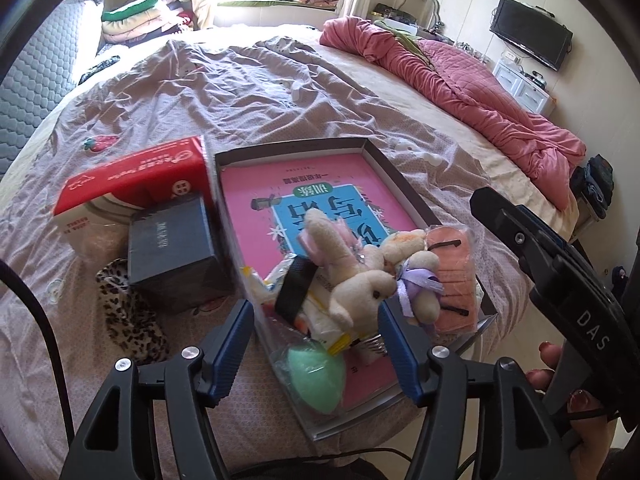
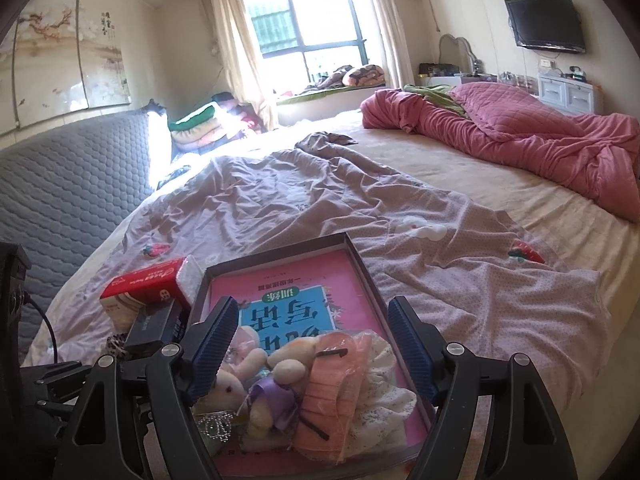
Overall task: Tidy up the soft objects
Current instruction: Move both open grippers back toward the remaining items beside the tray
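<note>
A shallow grey box [image 1: 372,152] on the bed holds a pink book [image 1: 256,208]. At its near end lies a heap of soft things: a cream plush rabbit [image 1: 360,284], a small bear with a purple bow [image 1: 420,276], a wrapped peach cloth [image 1: 452,276] and a clear bag with a green sponge [image 1: 316,376]. My left gripper [image 1: 316,340] is open, its pads on either side of the bag and rabbit without pressing them. My right gripper [image 2: 314,340] is open just above the bear [image 2: 272,396], peach cloth [image 2: 336,392] and a white dotted cloth [image 2: 384,392].
Left of the grey box stand a red tissue box [image 1: 132,176] and a dark box [image 1: 176,248], with a leopard-print cloth [image 1: 128,316] in front of them. A crumpled pink quilt [image 2: 520,140] lies at the far right of the bed. A hand [image 1: 560,380] holds the right gripper.
</note>
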